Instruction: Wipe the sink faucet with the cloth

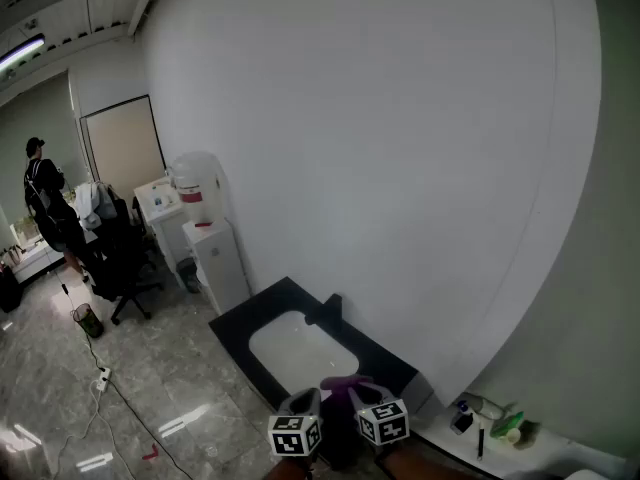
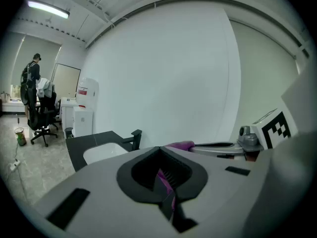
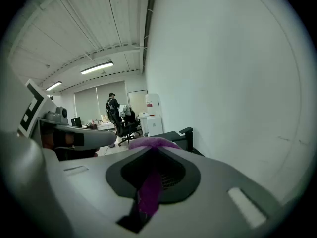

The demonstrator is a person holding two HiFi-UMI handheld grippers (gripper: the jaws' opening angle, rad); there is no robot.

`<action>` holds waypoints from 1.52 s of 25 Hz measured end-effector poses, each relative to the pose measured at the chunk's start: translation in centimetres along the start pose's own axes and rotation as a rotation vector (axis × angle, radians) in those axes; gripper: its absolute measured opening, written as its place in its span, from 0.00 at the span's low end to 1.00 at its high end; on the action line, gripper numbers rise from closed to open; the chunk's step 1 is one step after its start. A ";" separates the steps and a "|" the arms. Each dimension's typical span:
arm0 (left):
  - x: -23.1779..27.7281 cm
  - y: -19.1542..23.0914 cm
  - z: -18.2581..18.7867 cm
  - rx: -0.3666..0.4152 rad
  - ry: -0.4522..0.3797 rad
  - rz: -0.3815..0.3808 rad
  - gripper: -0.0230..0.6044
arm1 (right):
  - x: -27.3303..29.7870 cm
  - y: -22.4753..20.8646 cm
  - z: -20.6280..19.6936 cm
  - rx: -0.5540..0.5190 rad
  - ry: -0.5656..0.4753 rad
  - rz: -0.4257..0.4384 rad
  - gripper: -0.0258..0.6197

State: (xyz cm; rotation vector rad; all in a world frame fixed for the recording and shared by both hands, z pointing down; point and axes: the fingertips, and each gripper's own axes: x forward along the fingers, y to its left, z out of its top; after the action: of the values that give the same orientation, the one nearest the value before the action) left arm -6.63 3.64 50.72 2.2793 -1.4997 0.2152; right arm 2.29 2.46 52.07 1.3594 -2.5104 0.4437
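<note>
A: Biggest first. What fills the frame?
B: White wall [image 1: 380, 118], centre and right of the head view. Grey tiled floor [image 1: 60, 418] at lower left. Black counter [image 1: 235, 320] sits low centre against the wall, with a white basin [image 1: 300, 353] sunk in it.
A: Left side?
B: Water dispenser [image 1: 205, 233] beside the wall. Further left, an office chair [image 1: 125, 268] and a person [image 1: 45, 203] in dark clothes, standing.
A: Grippers?
B: Bottom centre, side by side. Left gripper [image 1: 305, 400]: jaws clenched on the cloth [image 1: 345, 382], a purple strip running down between them in its own view. Right gripper [image 1: 365, 394]: jaws likewise clamped on the cloth, a purple fold bunched over the tips.
A: So the cloth is strung between both?
B: Yes, at the basin's near edge, bottom centre of the frame.
A: Faucet?
B: Black faucet [image 1: 330, 310], at the basin's far edge by the wall. It is apart from the cloth, with the basin between them.
</note>
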 end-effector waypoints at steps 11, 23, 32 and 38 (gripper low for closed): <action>0.9 0.2 -0.2 0.002 0.004 0.000 0.04 | 0.7 -0.4 -0.1 0.001 -0.001 0.011 0.09; 1.2 2.3 -0.5 0.003 0.022 -0.034 0.04 | 2.4 0.8 0.4 -0.018 -0.027 -0.002 0.09; 3.5 5.7 0.2 0.022 0.051 -0.092 0.04 | 6.1 -0.6 0.5 0.007 -0.012 -0.075 0.09; 9.5 5.9 -0.8 0.005 0.088 -0.098 0.04 | 10.1 -5.8 1.2 -0.005 0.006 -0.078 0.09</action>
State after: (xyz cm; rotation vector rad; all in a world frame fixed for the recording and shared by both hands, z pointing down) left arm -8.02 -6.09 56.11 2.3092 -1.3418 0.2873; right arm 1.72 -8.76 55.47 1.4458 -2.4418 0.4247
